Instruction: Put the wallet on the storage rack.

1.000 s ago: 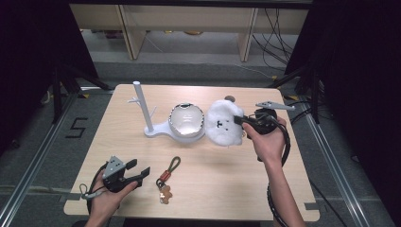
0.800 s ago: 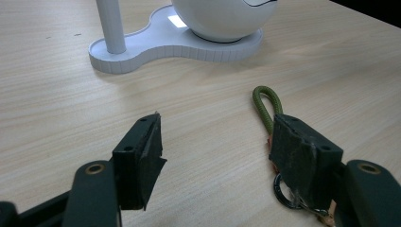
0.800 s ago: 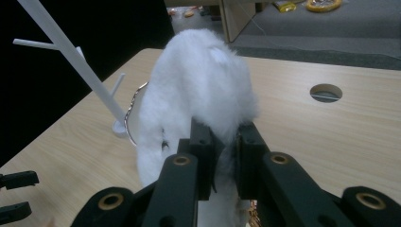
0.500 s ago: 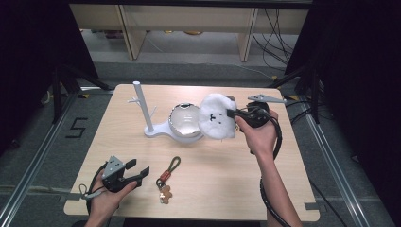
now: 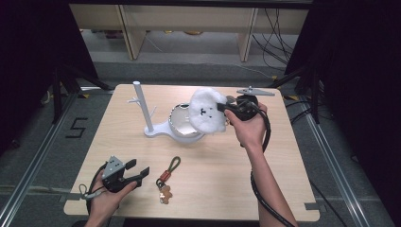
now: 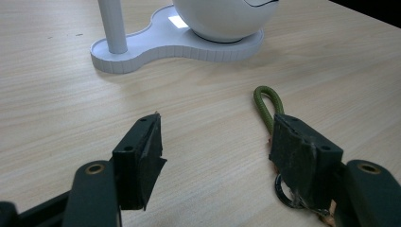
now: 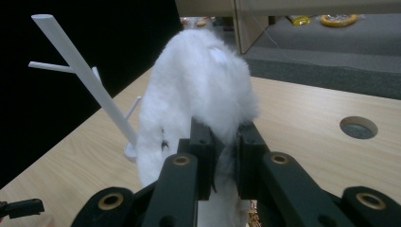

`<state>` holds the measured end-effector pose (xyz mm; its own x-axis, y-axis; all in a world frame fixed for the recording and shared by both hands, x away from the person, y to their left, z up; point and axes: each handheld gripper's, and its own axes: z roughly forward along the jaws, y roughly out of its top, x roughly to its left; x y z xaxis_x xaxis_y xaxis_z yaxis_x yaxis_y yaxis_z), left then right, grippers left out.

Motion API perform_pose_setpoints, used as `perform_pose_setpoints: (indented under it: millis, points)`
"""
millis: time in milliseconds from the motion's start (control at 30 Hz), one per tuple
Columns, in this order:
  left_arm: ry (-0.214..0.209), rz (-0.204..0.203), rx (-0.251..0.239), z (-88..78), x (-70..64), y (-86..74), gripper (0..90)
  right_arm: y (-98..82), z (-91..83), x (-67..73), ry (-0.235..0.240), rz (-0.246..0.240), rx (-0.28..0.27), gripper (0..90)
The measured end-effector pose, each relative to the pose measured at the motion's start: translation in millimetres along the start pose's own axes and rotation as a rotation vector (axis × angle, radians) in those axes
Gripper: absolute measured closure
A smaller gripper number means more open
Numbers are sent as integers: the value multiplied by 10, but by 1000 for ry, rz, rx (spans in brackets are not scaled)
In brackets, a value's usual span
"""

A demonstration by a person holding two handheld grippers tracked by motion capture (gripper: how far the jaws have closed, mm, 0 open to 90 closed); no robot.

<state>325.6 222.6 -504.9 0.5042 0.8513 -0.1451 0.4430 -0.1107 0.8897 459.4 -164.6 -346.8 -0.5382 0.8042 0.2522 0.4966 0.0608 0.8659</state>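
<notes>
A white fluffy plush toy [image 5: 206, 111] with a small black face hangs in the air, and my right gripper [image 5: 227, 109] is shut on its fur. In the right gripper view the jaws pinch the plush [image 7: 198, 90] from behind, with my right gripper [image 7: 223, 142] close up. The toy hovers over the right rim of a white bowl [image 5: 182, 126] that sits on a white stand with a branched post [image 5: 143, 108]. My left gripper [image 5: 137, 172] rests open near the front left of the table. Beside it lies a keychain [image 5: 168, 178] with a green loop [image 6: 267, 101], next to the right jaw of my left gripper [image 6: 215, 146].
The stand's flat base [image 6: 161, 45] and the bowl [image 6: 222, 16] lie ahead of my left gripper. The post's thin branches [image 7: 80, 71] stick out just left of the plush. A round hole [image 7: 358, 126] is cut in the tabletop at the far right. Shelves stand beyond the table.
My right gripper has carried the plush to the left and slightly up, from beside the bowl to over its rim. My left gripper has stayed in place.
</notes>
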Motion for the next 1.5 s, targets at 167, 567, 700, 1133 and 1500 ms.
perform_pose_setpoints:
  millis: [167,567,700,1133,1500]
  points:
    - [3,3,4,-4,5,-2,341,42,134,49,6,-22,-3,815]
    - [-2,3,4,3,-8,-14,341,114,406,105,15,-44,10,815]
    - [-4,1,3,1,-4,-22,341,126,539,152,24,-36,17,814]
    - [-1,-2,1,-10,13,-29,341,90,809,220,23,-53,35,814]
    - [-4,2,-2,-14,22,-29,341,-18,953,235,-27,-84,58,813]
